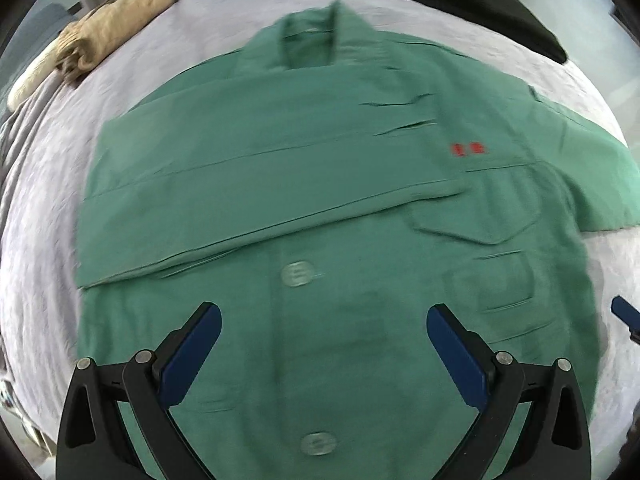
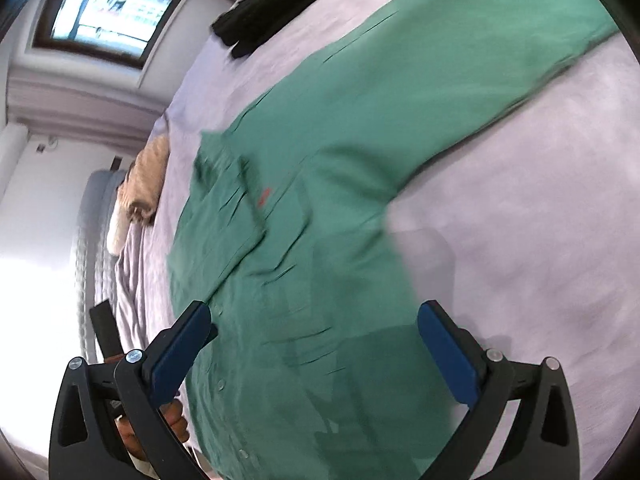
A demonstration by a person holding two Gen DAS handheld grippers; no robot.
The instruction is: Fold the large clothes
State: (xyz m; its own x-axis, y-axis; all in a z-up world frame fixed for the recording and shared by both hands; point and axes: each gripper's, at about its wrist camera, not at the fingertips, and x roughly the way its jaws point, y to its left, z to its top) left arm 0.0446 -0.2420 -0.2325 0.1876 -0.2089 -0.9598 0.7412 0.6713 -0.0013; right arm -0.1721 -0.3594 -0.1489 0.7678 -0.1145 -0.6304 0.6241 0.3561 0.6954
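- A green button-up shirt (image 1: 328, 200) lies front-up on a bed covered with a pale lilac sheet (image 1: 44, 184), collar (image 1: 308, 40) toward the far side in the left wrist view.
- One sleeve (image 1: 248, 204) is folded across the chest, lying as a flat band from the shirt's left edge toward the chest pocket (image 1: 492, 204).
- The other sleeve (image 1: 592, 176) is spread out to the right, flat on the sheet.
- Small red embroidery (image 1: 468, 149) sits just above the pocket; two pale buttons (image 1: 296, 274) show down the placket.
- The left tongs (image 1: 324, 324) hover over the shirt's lower front, spread wide, both blue pads clear of the cloth and gripping nothing.
- The right tongs (image 2: 314, 324) also stand wide open and empty, over the shirt's lower side near its hem edge, seen from a steeply tilted angle.
- In the left wrist view a blue fingertip of the right tongs (image 1: 624, 312) shows at the right edge, beside the shirt's side.
- A tan garment (image 1: 108, 28) lies bunched at the far left of the bed, well apart from the shirt.
- A black garment (image 1: 472, 4) lies at the far right of the bed, beyond the collar.
- A window (image 2: 112, 8) shows in the right wrist view, past the bed.
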